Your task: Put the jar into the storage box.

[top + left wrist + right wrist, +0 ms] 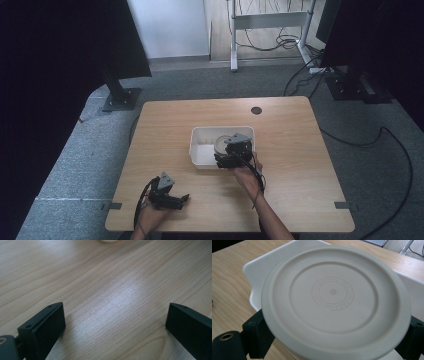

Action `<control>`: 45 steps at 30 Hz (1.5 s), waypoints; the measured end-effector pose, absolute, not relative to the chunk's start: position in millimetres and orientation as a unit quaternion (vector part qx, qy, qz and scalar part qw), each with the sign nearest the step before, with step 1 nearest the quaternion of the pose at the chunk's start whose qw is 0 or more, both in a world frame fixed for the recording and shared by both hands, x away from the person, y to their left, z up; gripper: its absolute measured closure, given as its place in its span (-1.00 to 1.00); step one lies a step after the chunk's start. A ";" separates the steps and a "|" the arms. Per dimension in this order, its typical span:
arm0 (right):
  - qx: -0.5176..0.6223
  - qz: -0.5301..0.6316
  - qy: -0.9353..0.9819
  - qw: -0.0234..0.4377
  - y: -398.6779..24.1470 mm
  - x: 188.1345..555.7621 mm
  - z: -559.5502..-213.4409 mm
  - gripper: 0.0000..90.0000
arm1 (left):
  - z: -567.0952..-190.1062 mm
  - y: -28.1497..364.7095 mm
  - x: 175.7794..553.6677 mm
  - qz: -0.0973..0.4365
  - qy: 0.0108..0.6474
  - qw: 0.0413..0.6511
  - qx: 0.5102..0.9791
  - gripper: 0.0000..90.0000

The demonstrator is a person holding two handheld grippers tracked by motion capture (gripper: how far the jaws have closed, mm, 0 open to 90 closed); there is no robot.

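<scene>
Right hand-held gripper (337,340) held a round cream lid (336,302), jaws clamped on its opposite edges, over the white tub (199,145) near the middle of the surface (290,165). In the high view the right hand-held gripper (231,152) sat at the tub's near-right corner, the person's hand (247,175) behind it. The lid's flat face, with a ringed embossed stamp, was tilted toward the camera, not level.

Left hand-held gripper (170,199) rested near the near-left corner of the surface, well apart from the tub. Its jaws stood wide with bare wood between them in the left gripper view (113,322); it held nothing.

Risks, as judged:
- Grip was on the thin rim alone; smooth plastic could slip or pivot between the pads, dropping the lid into or beside the tub.
- Tilt meant one edge would touch first and could skid or jam against the tub wall.
- The tub looked light and was unbraced; a push from the lid could slide it across the surface, since the left hand-held gripper was too far off to steady it.
</scene>
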State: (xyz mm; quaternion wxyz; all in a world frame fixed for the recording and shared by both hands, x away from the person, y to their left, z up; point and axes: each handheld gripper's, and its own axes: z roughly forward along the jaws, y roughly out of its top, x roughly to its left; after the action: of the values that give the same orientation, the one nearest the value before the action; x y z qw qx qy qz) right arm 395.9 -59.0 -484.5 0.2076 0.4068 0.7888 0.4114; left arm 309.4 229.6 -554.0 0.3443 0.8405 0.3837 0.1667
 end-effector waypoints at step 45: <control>0.432 0.373 0.800 0.185 -48.0 418.1 -522.5 -0.95 | -554.2 229.4 309.4 0.167 0.384 0.345 0.840 -0.95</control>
State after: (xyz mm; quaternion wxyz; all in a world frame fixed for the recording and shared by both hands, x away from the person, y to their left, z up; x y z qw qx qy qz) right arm 418.1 -48.0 -522.5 0.1848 0.4325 0.7997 0.3732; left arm 309.4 229.4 -554.2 0.3455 0.8398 0.3841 0.1669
